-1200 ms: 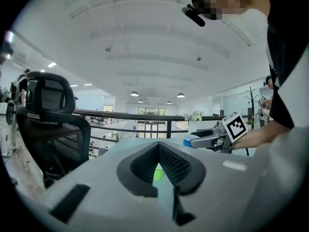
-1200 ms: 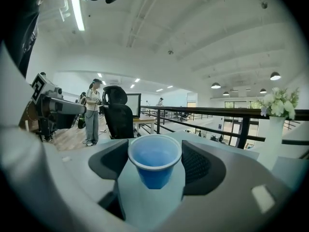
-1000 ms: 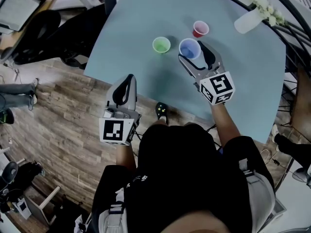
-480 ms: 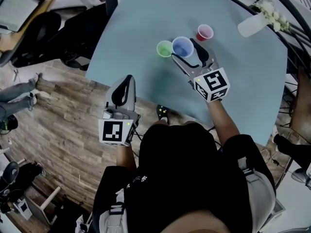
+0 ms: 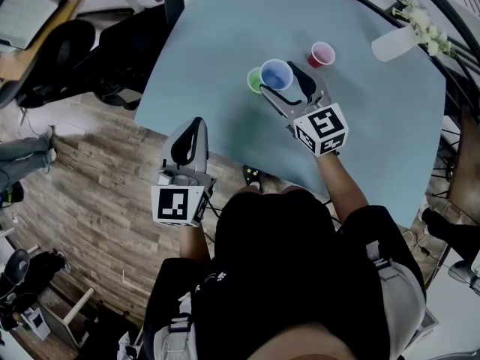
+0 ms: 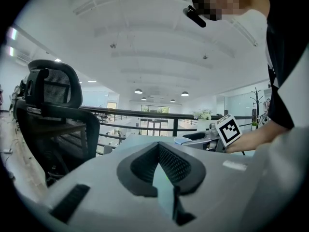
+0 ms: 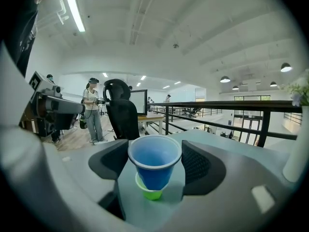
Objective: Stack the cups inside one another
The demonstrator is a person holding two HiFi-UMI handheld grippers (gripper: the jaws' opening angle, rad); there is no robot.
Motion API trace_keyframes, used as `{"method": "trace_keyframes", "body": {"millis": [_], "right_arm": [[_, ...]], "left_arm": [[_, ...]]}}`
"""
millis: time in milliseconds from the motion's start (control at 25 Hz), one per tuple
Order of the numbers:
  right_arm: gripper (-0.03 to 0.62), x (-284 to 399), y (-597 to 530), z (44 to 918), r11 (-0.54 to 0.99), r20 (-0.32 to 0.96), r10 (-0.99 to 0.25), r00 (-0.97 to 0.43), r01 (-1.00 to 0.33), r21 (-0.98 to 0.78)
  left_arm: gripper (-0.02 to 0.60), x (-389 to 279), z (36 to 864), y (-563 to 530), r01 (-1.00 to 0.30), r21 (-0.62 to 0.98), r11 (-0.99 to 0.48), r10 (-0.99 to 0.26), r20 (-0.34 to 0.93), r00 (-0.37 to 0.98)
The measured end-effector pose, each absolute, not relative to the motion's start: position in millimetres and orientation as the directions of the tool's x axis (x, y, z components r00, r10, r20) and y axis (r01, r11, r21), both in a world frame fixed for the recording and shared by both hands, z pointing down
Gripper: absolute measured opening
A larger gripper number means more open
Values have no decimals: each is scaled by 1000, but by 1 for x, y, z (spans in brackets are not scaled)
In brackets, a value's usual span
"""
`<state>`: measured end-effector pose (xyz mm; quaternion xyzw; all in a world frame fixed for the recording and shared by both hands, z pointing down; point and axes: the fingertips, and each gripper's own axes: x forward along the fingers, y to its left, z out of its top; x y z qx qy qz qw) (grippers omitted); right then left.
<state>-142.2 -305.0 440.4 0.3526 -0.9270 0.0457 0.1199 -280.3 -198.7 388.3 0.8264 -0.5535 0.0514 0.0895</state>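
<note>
Above green cup (image 7: 150, 193), right gripper (image 5: 279, 82) grips blue cup (image 5: 275, 74), jaws wide round it, likely to drop it inside. Left gripper (image 5: 196, 124) pinched closed, empty, off to side.

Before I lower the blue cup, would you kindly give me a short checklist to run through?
1. Blue cup held between the right gripper's jaws: ok.
2. Blue cup upright, mouth up: ok.
3. Green cup upright below it: ok.
4. Blue cup's base centred over the green cup's mouth: cannot tell; the head view shows it off to one side.
5. Red cup standing apart from both: ok.
6. Left gripper away from the cups, jaws together and empty: ok.
</note>
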Motion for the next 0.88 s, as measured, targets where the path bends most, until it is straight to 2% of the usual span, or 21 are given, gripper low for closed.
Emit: {"method": "trace_keyframes", "body": {"millis": [880], "right_arm": [[347, -167, -321, 496, 768, 371, -585, -721, -640, -31]], "left_arm": [[-8, -306, 403, -214, -938, 115, -327, -911, 225, 345]]}}
